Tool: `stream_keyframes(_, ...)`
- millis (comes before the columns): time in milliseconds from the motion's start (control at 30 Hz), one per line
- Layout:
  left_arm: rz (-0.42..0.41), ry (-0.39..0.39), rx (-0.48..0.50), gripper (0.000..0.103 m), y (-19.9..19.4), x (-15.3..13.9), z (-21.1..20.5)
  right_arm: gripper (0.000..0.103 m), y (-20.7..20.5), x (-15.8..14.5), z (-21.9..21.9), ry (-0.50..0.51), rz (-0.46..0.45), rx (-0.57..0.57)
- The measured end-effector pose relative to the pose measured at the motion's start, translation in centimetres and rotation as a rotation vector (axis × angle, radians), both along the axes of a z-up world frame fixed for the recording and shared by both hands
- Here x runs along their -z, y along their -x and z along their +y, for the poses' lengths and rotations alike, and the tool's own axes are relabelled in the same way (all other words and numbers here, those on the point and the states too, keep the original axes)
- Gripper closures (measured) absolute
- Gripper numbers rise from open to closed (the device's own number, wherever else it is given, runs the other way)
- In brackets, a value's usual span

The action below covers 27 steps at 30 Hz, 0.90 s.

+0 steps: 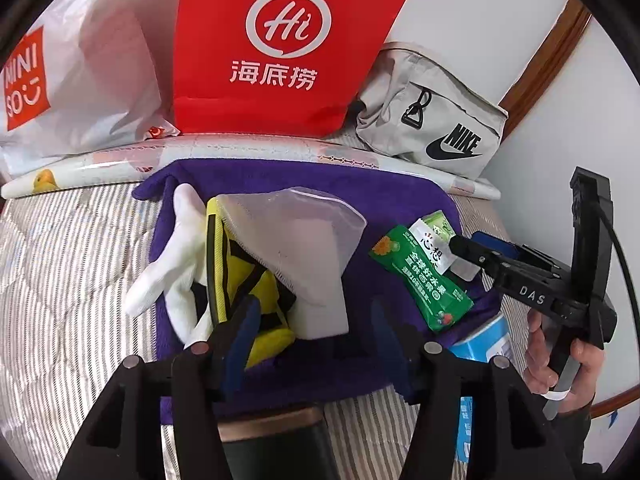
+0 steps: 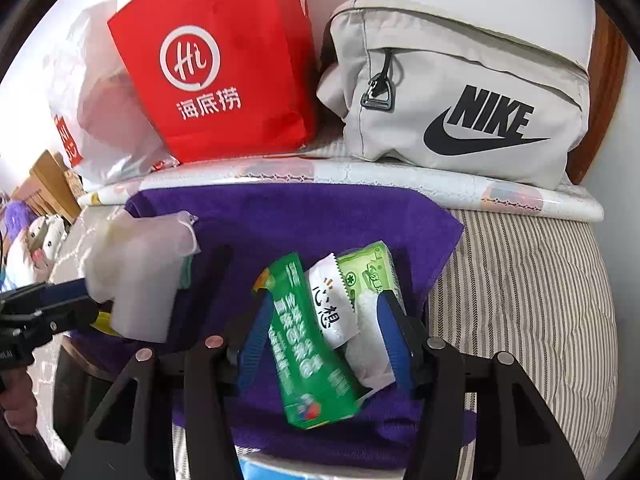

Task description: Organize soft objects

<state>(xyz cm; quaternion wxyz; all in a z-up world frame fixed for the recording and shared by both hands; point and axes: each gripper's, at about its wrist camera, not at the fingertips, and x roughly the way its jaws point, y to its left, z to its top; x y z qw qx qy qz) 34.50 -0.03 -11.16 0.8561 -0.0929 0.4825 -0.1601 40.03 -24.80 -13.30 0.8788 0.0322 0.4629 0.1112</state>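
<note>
A purple towel (image 1: 360, 188) (image 2: 320, 216) lies spread on the striped bedding with soft items on it. At its left are a white glove (image 1: 176, 264), a yellow-and-black pouch (image 1: 240, 276) and a translucent bag holding a white block (image 1: 304, 240) (image 2: 140, 272). My left gripper (image 1: 314, 308) (image 2: 86, 292) stands open around the pouch and the bag's lower end. On the towel's right lie a green snack packet (image 1: 420, 284) (image 2: 304, 360), a white packet (image 1: 434, 244) (image 2: 334, 308) and a light green packet (image 2: 372, 272). My right gripper (image 2: 325, 300) (image 1: 470, 246) is open with these packets between its fingers.
Behind the towel lies a patterned roll (image 1: 240, 152). A red paper bag (image 1: 280, 40), a white plastic bag (image 1: 80, 80) and a grey Nike bag (image 1: 432, 116) stand against the wall. A blue-white pack (image 1: 492, 344) sits by the towel's right edge. A hand (image 1: 560, 364) holds the right gripper.
</note>
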Motion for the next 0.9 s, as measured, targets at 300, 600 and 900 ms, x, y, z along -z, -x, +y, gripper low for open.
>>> stream_keyframes(300,-0.028,0.038,-0.047,0.042,3.7,-2.8,0.6,0.040,4.3,-3.6,0.1,0.018,-0.050,0.032)
stream_keyframes(600,-0.159,0.017,-0.094,0.017,11.7,-7.7,0.1,0.023,12.2,-8.9,0.6,-0.071,-0.156,0.001)
stream_keyframes(900,-0.207,0.008,-0.114,0.012,19.5,-10.0,-0.4,0.019,20.6,-11.6,1.7,-0.003,-0.199,0.013)
